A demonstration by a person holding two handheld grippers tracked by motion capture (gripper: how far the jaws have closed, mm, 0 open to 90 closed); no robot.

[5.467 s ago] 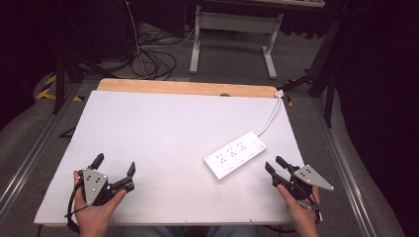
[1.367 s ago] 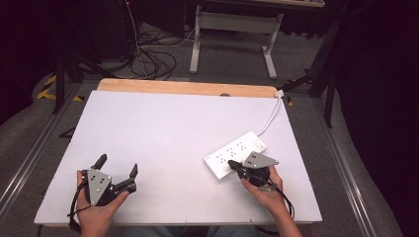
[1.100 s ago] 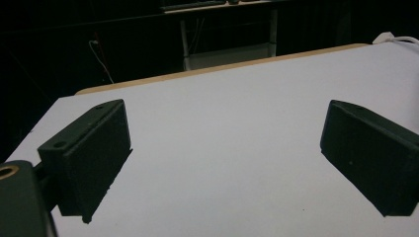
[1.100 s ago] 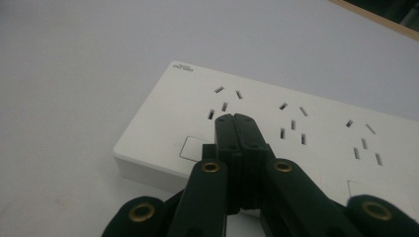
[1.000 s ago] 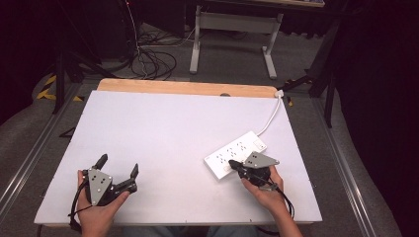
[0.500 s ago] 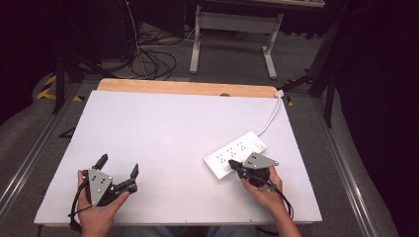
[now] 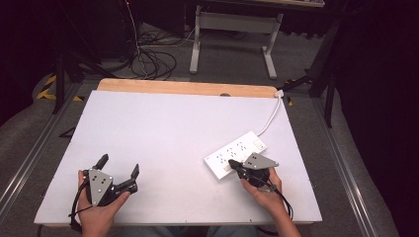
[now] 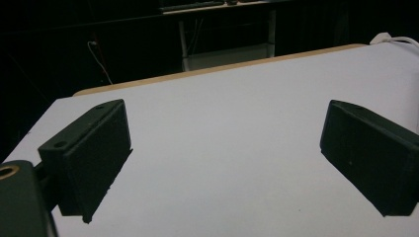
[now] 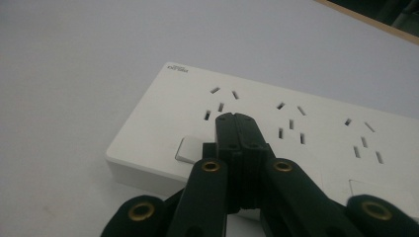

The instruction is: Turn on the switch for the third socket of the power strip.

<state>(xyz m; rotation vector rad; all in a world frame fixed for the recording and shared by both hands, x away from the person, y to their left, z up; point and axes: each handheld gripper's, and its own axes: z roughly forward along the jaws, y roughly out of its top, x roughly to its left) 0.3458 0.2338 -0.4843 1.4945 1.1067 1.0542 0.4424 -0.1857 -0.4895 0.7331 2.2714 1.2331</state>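
The table is lying broad and white in front of the person, and I am taking the power strip as my landmark: it is sitting toward the table's right side, its long axis running diagonally from near-left to far-right, with its white cord trailing off from the far end to the table's back edge. The right hand-held gripper is hovering at the strip's near edge, its jaws pressed together into one narrow tip with nothing between them. In the right gripper view that tip is lying over the strip's top face, just beside a small rocker switch at the near end and below the first group of socket slots. My guess is that the closed tip is lining up to press that switch, which is lying a little to the tip's left. The right hand is reaching in low, angled toward the strip. Well away from the strip, near the table's front left, the left hand-held gripper is resting with jaws spread wide and empty.
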